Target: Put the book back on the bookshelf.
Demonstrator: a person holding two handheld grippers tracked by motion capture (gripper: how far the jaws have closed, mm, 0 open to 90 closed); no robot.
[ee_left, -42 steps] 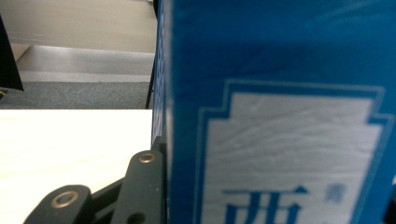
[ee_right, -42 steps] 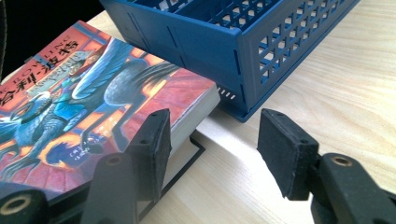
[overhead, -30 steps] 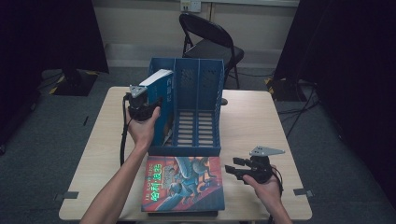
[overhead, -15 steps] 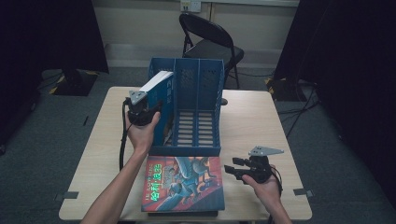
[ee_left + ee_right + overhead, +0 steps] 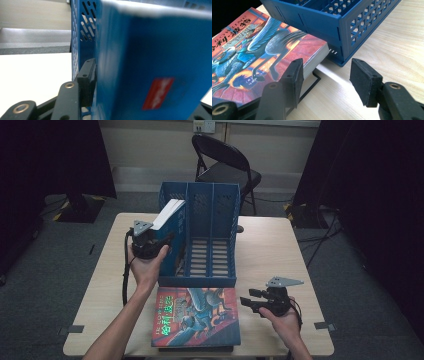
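Note:
A blue book (image 5: 172, 217) stands tilted in the left slot of the blue file rack (image 5: 212, 210). My left gripper (image 5: 162, 241) is at its near edge. Its jaws have just been opening, and the blue book (image 5: 150, 62) is still between them. The one visible pad (image 5: 86, 75) sits right beside the cover; the other jaw is hidden behind the book. My right gripper (image 5: 248, 303) hovers open at the right edge of a picture-cover book (image 5: 197, 316) lying flat in front of the rack. In the right gripper view the gripper (image 5: 325, 75) has bare table between its pads.
The picture-cover book (image 5: 262, 45) rests on another book (image 5: 310, 80) near the table's front edge. The rack (image 5: 332, 22) has two more slots to the right. A folding chair (image 5: 225, 165) stands behind the table (image 5: 270, 245).
The left hand has drawn back slightly toward the near side while the blue book stays in the rack's left slot. The right hand has not moved.

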